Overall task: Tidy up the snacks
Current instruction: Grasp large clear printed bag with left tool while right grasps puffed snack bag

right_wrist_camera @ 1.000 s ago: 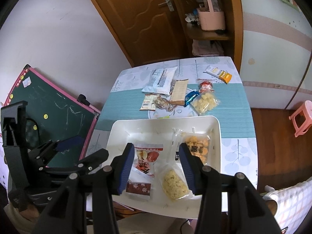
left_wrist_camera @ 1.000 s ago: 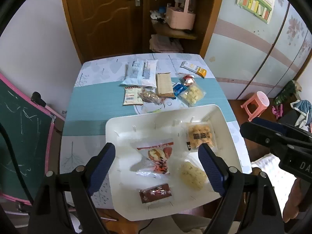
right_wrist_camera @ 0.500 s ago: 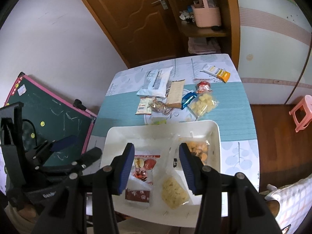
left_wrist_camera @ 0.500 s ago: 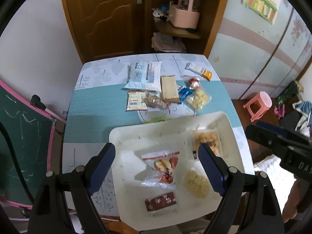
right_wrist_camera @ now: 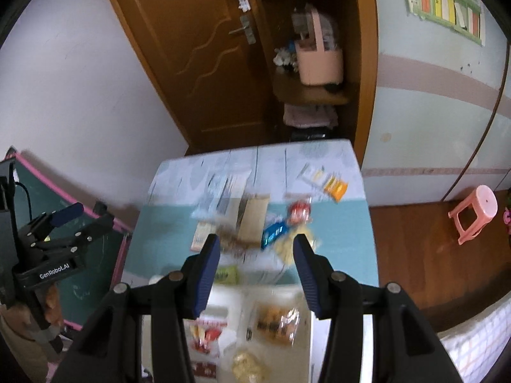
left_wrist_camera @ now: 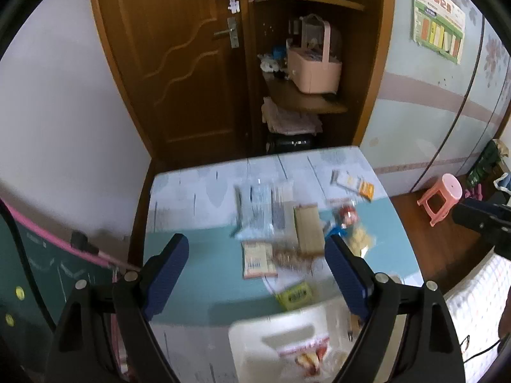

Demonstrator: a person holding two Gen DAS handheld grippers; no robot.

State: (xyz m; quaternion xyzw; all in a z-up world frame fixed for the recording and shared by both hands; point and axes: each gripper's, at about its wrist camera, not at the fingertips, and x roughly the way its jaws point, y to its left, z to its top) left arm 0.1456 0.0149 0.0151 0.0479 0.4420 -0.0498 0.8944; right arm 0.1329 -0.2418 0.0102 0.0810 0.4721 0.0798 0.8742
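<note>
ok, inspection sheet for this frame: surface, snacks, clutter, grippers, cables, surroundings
Surface: table, teal and pale patterned cover.
Job's things: white tray at the near edge, several packets inside; loose snack pile mid-table; orange packet apart, far right.
Clutter: nothing seen.
Grippers: left gripper open, empty; right gripper open, narrower, empty.
Cables: black cable by the chalkboard.
Surroundings: wooden door, pink basket on shelf, pink stool.

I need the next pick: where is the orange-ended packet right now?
The orange-ended packet lies alone on the table's far right corner, beyond the red snack and apart from the central pile.
</note>
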